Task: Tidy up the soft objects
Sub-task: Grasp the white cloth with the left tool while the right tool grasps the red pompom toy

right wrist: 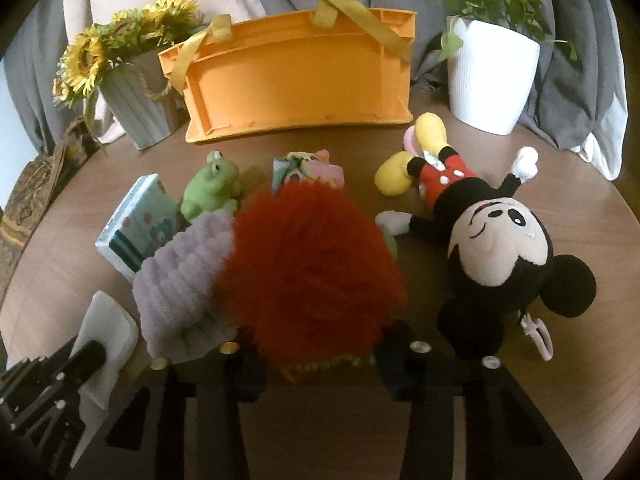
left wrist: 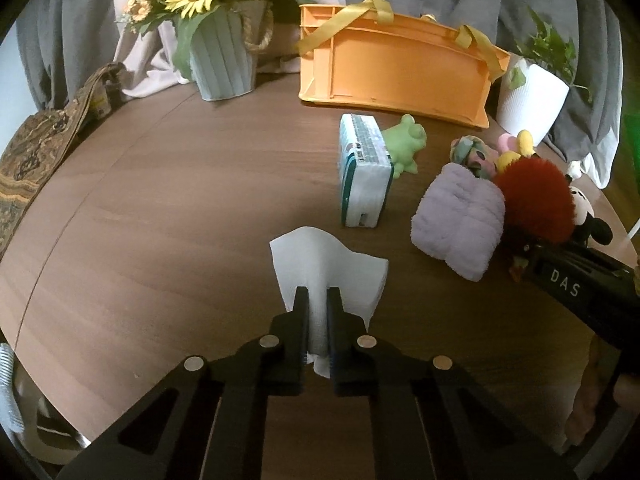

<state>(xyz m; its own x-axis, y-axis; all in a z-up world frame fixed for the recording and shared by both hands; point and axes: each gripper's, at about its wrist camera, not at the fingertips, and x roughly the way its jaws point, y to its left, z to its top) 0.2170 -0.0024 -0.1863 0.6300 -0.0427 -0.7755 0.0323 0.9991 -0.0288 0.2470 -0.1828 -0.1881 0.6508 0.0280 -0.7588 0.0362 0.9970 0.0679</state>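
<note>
Far left, a patterned fabric strap (left wrist: 36,152) hangs over the edge of the brown wood bench (left wrist: 160,208); behind it a grey ribbed pot w/ sunflowers (left wrist: 222,60) stands at the back, against grey curtain folds.

Left tool (left wrist: 318,292) sits low centre in left wrist view, jaws pinched nearly together on a white folded cloth (left wrist: 324,268), which bunches up between the black fingers and fans out on the bench ahead of them.

Mid-bench: orange plastic crate (left wrist: 396,68) w/ yellow straps, tipped on its side at the back; in front a tissue pack (left wrist: 364,172) standing on edge, green frog toy (left wrist: 406,140) touching its right side; a small pastel fabric item (right wrist: 308,168) just right of the frog.

Lilac fluffy towel (right wrist: 184,280) lies beside the tissue pack, touching a red fuzzy pom-pom toy (right wrist: 312,268); right tool (right wrist: 320,344) has its jaws closed around the pom-pom's near base, fur spilling over both fingers, a green knitted edge showing under it.

Right: mouse plush (right wrist: 492,232) on its back, head toward the camera, yellow shoes toward the crate, not touching the pom-pom; white pot w/ green plant (right wrist: 492,76) at back right.
</note>
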